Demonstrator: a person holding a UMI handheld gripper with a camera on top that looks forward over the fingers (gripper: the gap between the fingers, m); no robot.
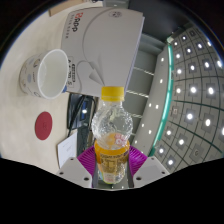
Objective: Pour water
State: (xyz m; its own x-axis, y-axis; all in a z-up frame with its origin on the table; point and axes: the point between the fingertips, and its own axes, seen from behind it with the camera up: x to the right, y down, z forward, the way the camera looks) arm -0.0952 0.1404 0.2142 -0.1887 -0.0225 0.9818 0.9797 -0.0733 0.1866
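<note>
The fingers (111, 160) are grasping a clear plastic bottle with a yellow cap (112, 128). A white paper cup (50, 73) is lying tilted far left; tipping slowly towards its mouth should avoid spills.

upright yellow-capped bottle (113, 130), paper cup (49, 73) beyond

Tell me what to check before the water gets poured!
1. Bottle held between the fingers of the gripper: ok, the purple pads hug its lower part.
2. Yellow cap off: not ok, it is on.
3. Bottle upright: ok.
4. Water inside the bottle: cannot tell how much.
5. White cup ready to catch water: not ok, it lies tipped on its side, beyond the bottle.
6. Red round thing out of the way: ok, off to the side near the cup.
</note>
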